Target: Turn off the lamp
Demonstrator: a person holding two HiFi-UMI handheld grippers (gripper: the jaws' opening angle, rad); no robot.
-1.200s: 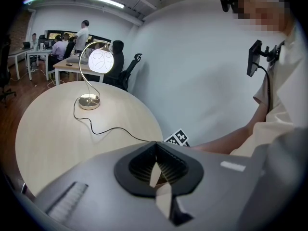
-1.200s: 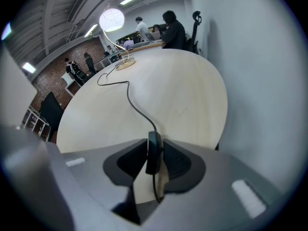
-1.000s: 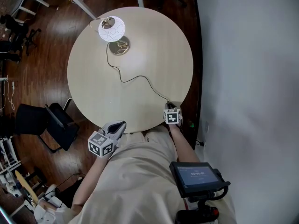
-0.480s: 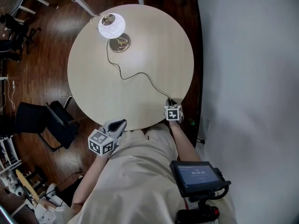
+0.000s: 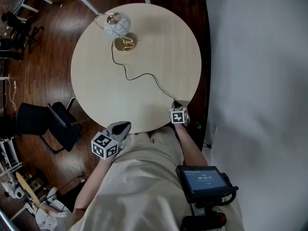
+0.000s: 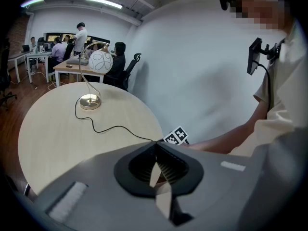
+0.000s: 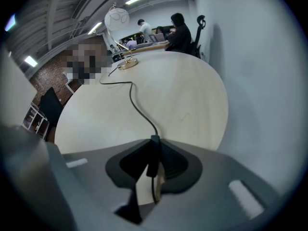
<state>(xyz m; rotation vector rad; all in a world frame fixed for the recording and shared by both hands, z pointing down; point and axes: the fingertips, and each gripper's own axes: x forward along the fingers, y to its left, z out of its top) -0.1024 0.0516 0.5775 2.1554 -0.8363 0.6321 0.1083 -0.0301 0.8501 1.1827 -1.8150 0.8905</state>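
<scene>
Far left: dark wooden plank floor point(image 5: 43, 71), with a black office chair point(image 5: 53, 126) just off the left edge of the round pale-wood table point(image 5: 159, 47).

Far-left edge of the table: brass lamp with curved stem and white patterned globe shade point(image 5: 117, 27), upright on its round brass base point(image 5: 124, 44). Shade dull, showing no glow.

Near edge, left of centre: grey two-jaw left gripper point(image 5: 127, 125) bearing a black-and-white marker cube, tips at the table rim, above the person's beige clothing point(image 5: 139, 186). Jaws brought together, tips meeting, nothing between them in the left gripper view point(image 6: 155, 144).

Centre: thin black power cord point(image 5: 144, 76), winding from the lamp base across the bare tabletop to the near-right edge.

Near-right edge: grey two-jaw right gripper point(image 5: 175, 104), pointed steeply down at the rim. Jaws closing, pads set against the black in-line switch point(image 7: 152, 163) on the cord. Cord leaving the jaw tips and running away toward the lamp in the right gripper view.

Lower right: black screen device point(image 5: 202, 181) on a bracket in front of the person's body.

Far right: plain white wall point(image 5: 260, 57), just beyond the right edge of the table.
</scene>
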